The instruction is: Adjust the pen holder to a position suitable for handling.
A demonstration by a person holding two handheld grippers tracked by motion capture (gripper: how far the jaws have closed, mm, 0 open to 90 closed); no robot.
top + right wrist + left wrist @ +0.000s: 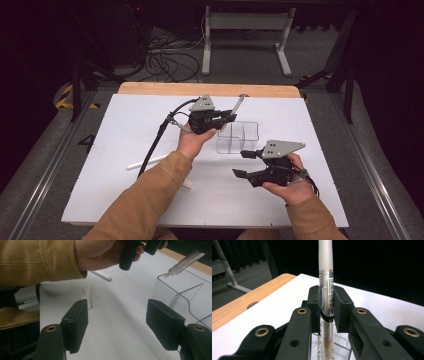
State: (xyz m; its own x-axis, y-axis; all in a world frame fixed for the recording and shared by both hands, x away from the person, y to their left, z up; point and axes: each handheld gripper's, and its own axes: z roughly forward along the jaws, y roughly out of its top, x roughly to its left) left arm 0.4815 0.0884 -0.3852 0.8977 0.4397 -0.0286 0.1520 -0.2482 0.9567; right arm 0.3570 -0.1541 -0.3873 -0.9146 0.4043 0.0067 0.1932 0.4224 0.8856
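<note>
My left gripper (227, 118) is shut on a clear-barrelled pen (239, 104) with a frosted cap. It holds the pen slanted over the back left corner of a clear plastic organizer box (239, 137). In the left gripper view the pen (326, 287) stands upright between the pads (315, 302), with the box (343, 346) below it. The right gripper view shows the pen's lower end (183, 262) hanging just above the box's rim (175, 287). My right gripper (243, 163) is open with nothing between its jaws, near the box's front left, and its jaws (120, 316) face the white tabletop.
A white pen (147, 161) lies on the mat left of my left forearm, also seen past the sleeve as a white pen (101, 275). A second white stick (86, 293) lies near it. The wooden table edge (200, 89) runs along the back.
</note>
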